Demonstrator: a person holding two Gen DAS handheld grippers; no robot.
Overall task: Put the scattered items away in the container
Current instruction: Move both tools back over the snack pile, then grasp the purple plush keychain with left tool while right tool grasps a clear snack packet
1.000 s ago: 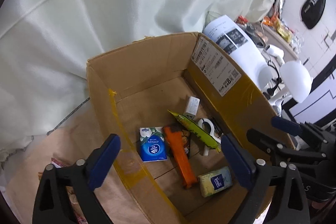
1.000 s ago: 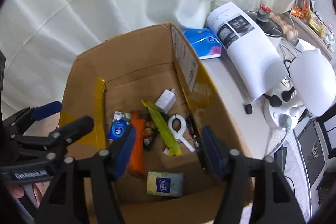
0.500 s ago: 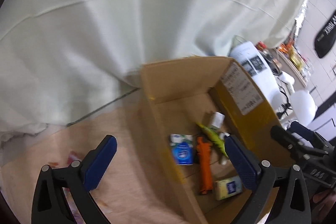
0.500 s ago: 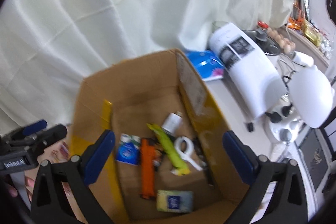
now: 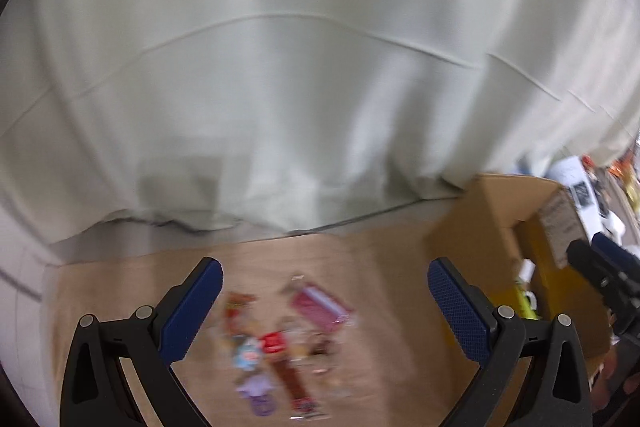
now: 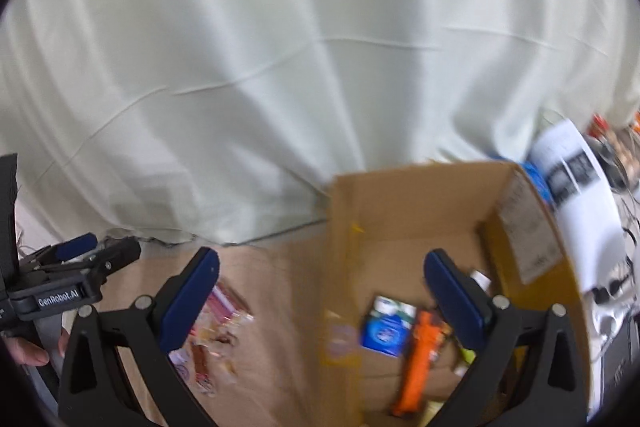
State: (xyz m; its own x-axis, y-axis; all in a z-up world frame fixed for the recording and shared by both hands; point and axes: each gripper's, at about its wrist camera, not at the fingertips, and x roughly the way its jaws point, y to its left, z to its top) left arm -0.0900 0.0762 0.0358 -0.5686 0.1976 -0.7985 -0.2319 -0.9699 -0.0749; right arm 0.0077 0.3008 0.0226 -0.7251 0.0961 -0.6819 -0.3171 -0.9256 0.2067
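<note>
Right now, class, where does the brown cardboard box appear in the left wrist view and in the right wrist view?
Left wrist view: the brown cardboard box sits at the far right edge, partly cut off.
Right wrist view: it fills the lower right, its inside visible.
Shared landmark: the white draped cloth behind the box in both views.

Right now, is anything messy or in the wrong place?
Yes. A little heap of blurry packets lies loose on the tabletop, outside the cardboard box. Other things are already in the box, so these look left out.
</note>
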